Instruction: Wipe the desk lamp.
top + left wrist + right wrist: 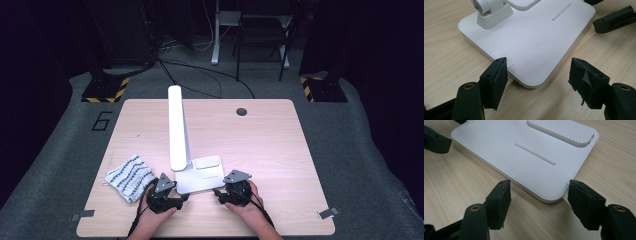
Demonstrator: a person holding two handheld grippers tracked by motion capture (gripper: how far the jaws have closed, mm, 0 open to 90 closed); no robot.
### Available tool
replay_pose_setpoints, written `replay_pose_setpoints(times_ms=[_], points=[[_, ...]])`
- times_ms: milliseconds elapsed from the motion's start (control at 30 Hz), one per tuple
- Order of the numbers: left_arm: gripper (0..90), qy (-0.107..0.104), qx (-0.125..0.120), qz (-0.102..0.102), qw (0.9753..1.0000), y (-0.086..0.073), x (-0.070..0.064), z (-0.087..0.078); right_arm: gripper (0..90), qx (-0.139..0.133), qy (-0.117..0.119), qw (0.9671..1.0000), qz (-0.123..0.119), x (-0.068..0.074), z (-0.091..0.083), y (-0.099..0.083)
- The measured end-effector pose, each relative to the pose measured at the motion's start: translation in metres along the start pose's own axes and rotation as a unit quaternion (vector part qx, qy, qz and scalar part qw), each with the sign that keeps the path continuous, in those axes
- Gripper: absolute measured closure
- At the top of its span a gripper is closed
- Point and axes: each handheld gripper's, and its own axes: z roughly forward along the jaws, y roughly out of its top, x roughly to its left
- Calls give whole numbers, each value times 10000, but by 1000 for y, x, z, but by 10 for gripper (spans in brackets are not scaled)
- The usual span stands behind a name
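The left tool (537, 77) stood wide open, holding nothing, its jaws set either side of the near left corner of the lamp base (529, 32), one pad (499, 75) at the base's edge. The right tool (539, 195) was likewise wide open and empty, straddling the near right corner of the same base.

The white desk lamp (179, 127) stood near the front middle of the bench (270, 140), its long head raised almost upright from a hinge at the base's left rear. The base was a flat, stiff, smooth slab with a touch switch (539, 46), a shallow slot (535, 154) and a ribbed pad (561, 130). It looked slippery and thin-edged, and the tall head probably made it top-heavy, so taking the base by both near corners at once seemed the steadiest hold. A striped cloth (129, 177) lay just left of the left tool.
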Motion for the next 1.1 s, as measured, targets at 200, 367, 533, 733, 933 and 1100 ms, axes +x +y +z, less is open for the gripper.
replay_pose_setpoints(times_ms=[200,367,533,733,933,1100], points=[[326,128,6,-65,9999,-1,5,1,359,-31,20,10000,-93,5,0,0],[331,183,-3,-90,9998,-1,10,2,361,-45,56,9999,-83,9,0,0],[346,256,7,-145,9996,0,16,5,373,-49,-1,9999,-128,12,1,1],[344,239,-2,-215,9995,1,21,6,374,-29,-213,9993,-305,19,4,3],[341,235,-26,-244,9994,2,22,7,376,-19,-250,9994,-227,17,6,5],[344,260,-40,-269,9993,3,23,9,387,-23,-263,9995,-196,13,8,7]])
